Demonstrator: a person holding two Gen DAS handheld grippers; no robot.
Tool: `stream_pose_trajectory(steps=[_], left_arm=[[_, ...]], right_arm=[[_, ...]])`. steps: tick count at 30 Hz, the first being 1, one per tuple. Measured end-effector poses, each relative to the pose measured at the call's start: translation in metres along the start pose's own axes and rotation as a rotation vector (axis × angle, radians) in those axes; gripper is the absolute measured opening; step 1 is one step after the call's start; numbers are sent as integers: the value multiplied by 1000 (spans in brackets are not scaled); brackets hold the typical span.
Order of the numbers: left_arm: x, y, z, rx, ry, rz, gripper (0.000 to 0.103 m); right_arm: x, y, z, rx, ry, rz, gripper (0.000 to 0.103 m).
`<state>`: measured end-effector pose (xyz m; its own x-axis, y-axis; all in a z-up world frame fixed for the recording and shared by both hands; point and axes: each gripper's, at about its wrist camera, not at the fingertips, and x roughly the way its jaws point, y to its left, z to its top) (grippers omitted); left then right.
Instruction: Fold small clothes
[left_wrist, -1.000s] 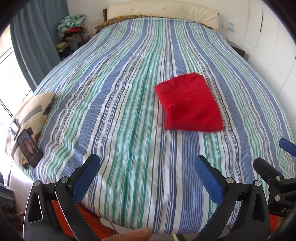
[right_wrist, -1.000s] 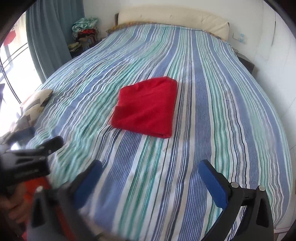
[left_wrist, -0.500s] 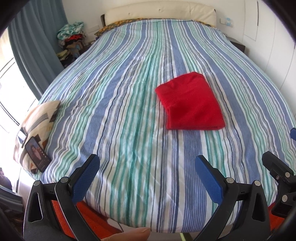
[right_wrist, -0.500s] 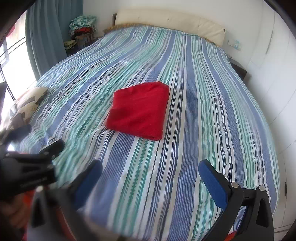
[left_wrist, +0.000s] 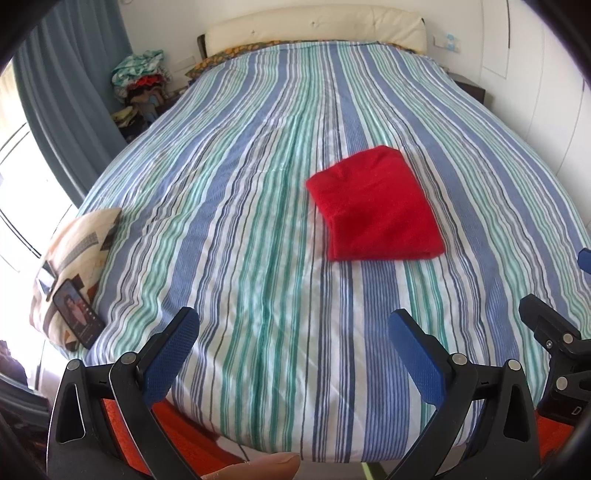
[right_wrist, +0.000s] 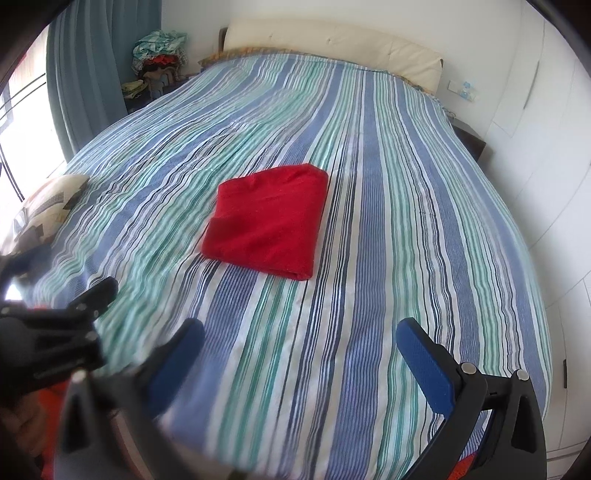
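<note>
A red garment (left_wrist: 376, 206) (right_wrist: 267, 227) lies folded into a neat rectangle on the striped bedspread (left_wrist: 240, 221) (right_wrist: 406, 206), a little right of the bed's middle. My left gripper (left_wrist: 293, 326) is open above the foot of the bed, well short of the garment, with nothing between its blue pads. My right gripper (right_wrist: 299, 338) is open too, back from the garment over the near end of the bed. Each gripper shows at the edge of the other's view.
A patterned cushion (left_wrist: 70, 258) with a phone (left_wrist: 77, 317) on it rests at the bed's left edge. A heap of clothes (left_wrist: 142, 79) stands by the blue curtain (left_wrist: 70, 99). White wardrobe doors (right_wrist: 546, 147) run along the right side. A cream headboard (left_wrist: 314, 26) is at the far end.
Both grippers have drawn back and risen from the bed, so the folded red garment looks farther off. The garment itself has not moved. Both stay open.
</note>
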<state>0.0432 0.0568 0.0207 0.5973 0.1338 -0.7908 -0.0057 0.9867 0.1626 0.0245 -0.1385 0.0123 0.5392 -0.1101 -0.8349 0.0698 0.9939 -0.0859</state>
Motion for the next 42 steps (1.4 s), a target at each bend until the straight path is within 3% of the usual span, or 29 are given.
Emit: stream_pose_trajectory(steps=[42], left_arm=[[-6, -12, 3, 18, -14, -5, 102]], right_arm=[[-1, -4, 0, 2, 13, -8, 102]])
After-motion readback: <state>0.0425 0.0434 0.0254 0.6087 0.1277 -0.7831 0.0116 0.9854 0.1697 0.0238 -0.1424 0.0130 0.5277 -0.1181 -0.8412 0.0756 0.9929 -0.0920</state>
